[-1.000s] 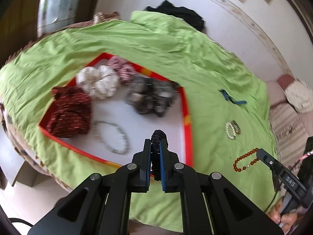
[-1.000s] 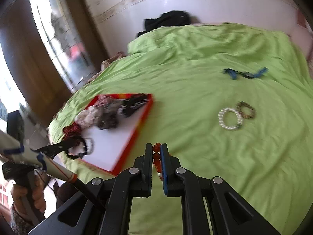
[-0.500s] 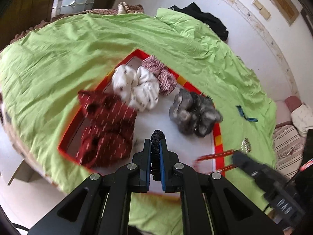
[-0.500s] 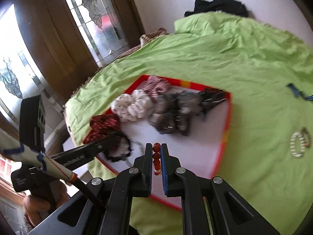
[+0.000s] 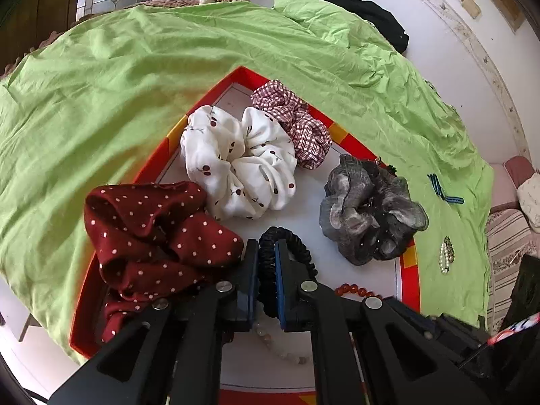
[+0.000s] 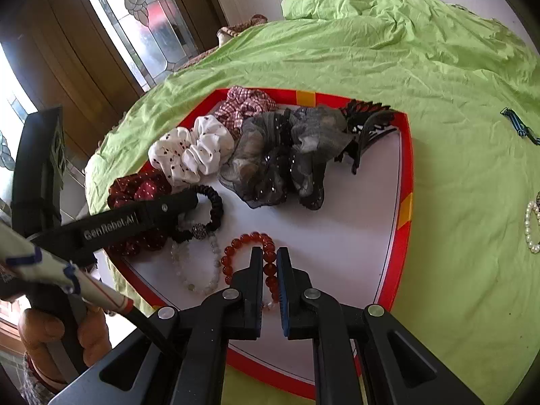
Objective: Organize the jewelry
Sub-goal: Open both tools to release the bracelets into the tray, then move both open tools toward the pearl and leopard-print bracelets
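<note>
where scrunchies (image 5: 236,165) crowd tray (image 6: 406,175), pearls (image 6: 531,226) lie outside.

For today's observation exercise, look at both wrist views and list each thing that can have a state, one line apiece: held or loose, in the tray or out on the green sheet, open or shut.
Left gripper: shut on black bracelet.
Black bracelet: held, over tray.
Right gripper: shut on red bead bracelet.
Red bead bracelet: held, over tray floor.
Pale bead bracelet: loose in tray.
Tray: holding scrunchies.
Pearl bracelet: loose on green sheet.
</note>
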